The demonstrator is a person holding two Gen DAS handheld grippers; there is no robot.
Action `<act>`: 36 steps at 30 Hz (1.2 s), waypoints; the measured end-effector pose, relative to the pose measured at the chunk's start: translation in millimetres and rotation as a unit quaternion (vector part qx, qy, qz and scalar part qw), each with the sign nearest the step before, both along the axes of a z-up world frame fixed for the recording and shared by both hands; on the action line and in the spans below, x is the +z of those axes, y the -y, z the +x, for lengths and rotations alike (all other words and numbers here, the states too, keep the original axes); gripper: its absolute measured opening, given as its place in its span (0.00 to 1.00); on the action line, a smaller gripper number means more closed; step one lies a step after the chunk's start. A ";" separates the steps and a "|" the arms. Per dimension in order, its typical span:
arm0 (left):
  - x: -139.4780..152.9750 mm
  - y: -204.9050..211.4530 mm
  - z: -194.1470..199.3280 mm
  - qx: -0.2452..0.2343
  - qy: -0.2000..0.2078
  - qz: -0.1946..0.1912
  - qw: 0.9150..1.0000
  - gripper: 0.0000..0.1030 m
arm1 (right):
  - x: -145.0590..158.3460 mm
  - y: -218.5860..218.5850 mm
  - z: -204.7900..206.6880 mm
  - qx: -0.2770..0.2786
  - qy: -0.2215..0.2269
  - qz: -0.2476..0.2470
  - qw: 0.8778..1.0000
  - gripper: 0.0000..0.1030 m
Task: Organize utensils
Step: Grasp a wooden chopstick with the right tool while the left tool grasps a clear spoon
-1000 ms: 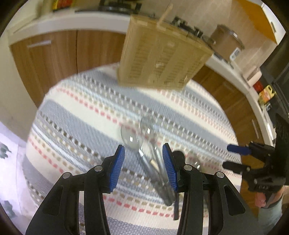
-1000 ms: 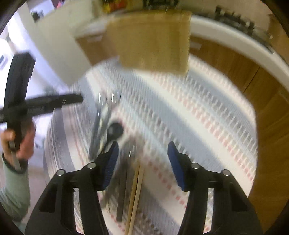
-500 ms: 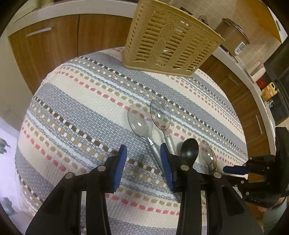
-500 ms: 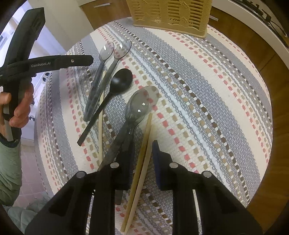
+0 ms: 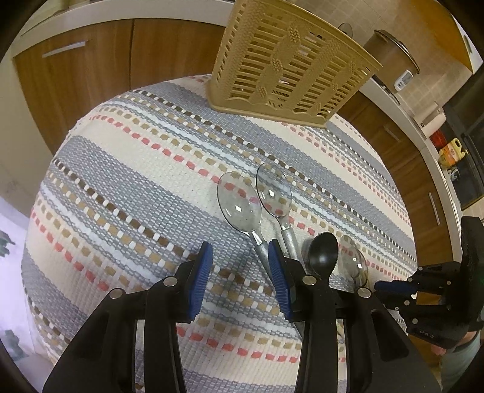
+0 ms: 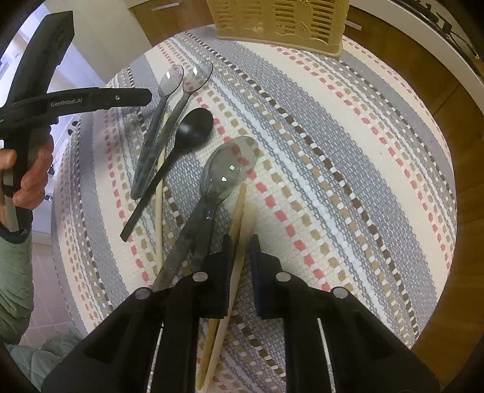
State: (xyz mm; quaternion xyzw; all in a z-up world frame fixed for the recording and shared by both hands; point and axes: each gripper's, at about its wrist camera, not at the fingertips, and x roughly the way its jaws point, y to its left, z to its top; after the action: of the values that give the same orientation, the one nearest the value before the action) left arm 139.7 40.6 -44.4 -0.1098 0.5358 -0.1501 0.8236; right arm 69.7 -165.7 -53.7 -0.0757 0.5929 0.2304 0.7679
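On the striped cloth lie two clear spoons [image 5: 239,202] side by side, a black spoon [image 6: 193,127], a larger clear spoon [image 6: 230,169] and pale wooden chopsticks [image 6: 239,217]. The beige slotted utensil basket [image 5: 290,66] stands at the far edge; it also shows in the right wrist view [image 6: 278,18]. My left gripper [image 5: 239,266] is open and empty, low over the cloth just left of the clear spoons' handles. My right gripper [image 6: 240,245] has its jaws nearly closed around the chopsticks, with a small gap to the right pad.
The round table with the striped cloth [image 5: 145,181] sits before wooden cabinets [image 5: 90,69] and a white counter. A pot [image 5: 390,51] and bottles stand on the counter at right. A single chopstick [image 6: 158,193] lies under the black spoon.
My right gripper has come down over the chopsticks and its jaws have narrowed from wide open to nearly closed. My left gripper has moved slightly left and stayed open.
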 end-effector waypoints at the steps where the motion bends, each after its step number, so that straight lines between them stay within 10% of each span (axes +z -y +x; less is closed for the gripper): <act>1: -0.7 0.0 0.6 0.000 0.000 0.000 1.000 0.35 | -1.0 1.2 0.3 -0.002 -0.002 0.002 1.000 0.08; 20: -7.8 -5.7 9.0 0.001 -0.002 -0.010 1.000 0.35 | 6.2 27.5 6.7 -0.023 -0.019 0.051 0.998 0.07; 36: -12.6 -27.2 18.1 0.029 -0.016 -0.060 0.998 0.35 | 3.2 4.0 2.5 0.004 -0.008 -0.041 0.999 0.06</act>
State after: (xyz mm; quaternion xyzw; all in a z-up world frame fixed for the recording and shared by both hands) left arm 157.8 67.8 -56.9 -0.1767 0.5358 -0.1560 0.8107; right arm 72.2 -169.8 -50.5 -0.1081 0.6076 0.2093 0.7585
